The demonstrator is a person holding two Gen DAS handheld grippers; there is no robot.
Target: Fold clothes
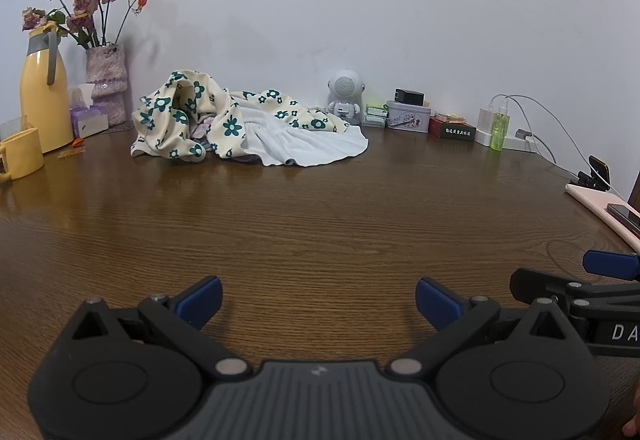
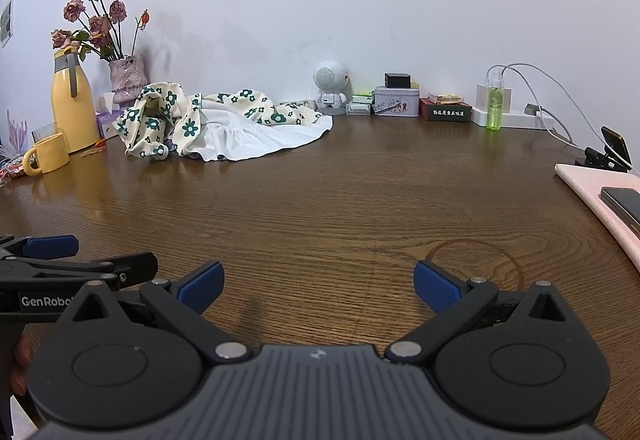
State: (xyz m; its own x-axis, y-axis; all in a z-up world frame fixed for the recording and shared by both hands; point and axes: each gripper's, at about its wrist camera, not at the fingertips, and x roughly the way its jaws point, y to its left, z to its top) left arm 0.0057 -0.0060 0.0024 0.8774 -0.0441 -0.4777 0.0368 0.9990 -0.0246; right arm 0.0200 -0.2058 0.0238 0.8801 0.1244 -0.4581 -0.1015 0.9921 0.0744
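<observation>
A cream garment with dark green flowers (image 1: 188, 115) lay crumpled in a heap just right of the vase (image 1: 107, 81). A white ruffled piece (image 1: 308, 145) spread flat from under it, unfolded.

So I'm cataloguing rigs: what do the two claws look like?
Both match: the left claw and right claw have black linkage arms, round pivot housings, silver pins, blue textured pads and a ribbed grey centre plate. White "GenRobo" lettering marks the left one's side.

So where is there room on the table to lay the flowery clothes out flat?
The wide bare wood of the table between the open left gripper, the open right gripper and the clothes pile is free. It is crowded along the wall: yellow jug, mug, vase, speaker, boxes, and the pink pad at right.
</observation>
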